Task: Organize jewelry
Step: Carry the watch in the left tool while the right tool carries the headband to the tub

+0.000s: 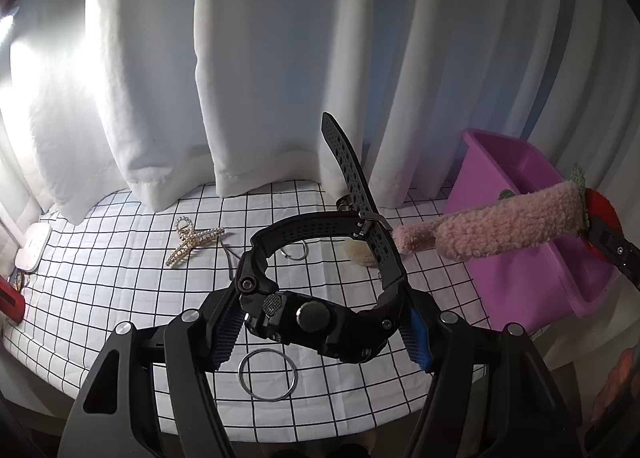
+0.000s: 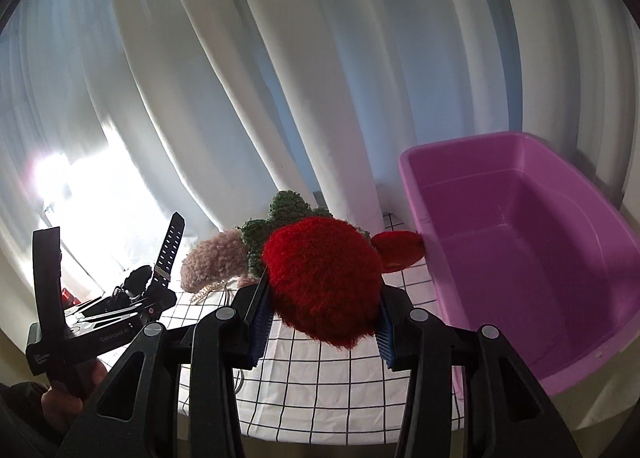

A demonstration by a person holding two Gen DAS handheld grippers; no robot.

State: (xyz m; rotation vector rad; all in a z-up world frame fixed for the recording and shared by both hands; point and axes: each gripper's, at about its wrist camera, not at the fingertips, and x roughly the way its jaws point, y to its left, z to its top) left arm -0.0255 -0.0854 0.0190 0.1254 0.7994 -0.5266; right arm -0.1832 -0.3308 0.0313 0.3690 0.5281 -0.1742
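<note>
In the left wrist view, our left tongs (image 1: pixel 320 324) clamp the black watch (image 1: pixel 320 290) left of the purple bin (image 1: pixel 532 258). In the right wrist view, our right tongs (image 2: pixel 322 322) clamp the plush strawberry headband (image 2: pixel 320 278) beside that bin (image 2: pixel 520 242).

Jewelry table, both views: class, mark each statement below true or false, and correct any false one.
1. The left tool holds a black watch. True.
2. The purple bin is full of jewelry. False: it shows nothing inside.
3. The right tool grips a red fuzzy piece. True.
4. The gold hair claw sits in the bin. False: it lies on the checked cloth.
5. A metal ring lies on the cloth. True.
</note>
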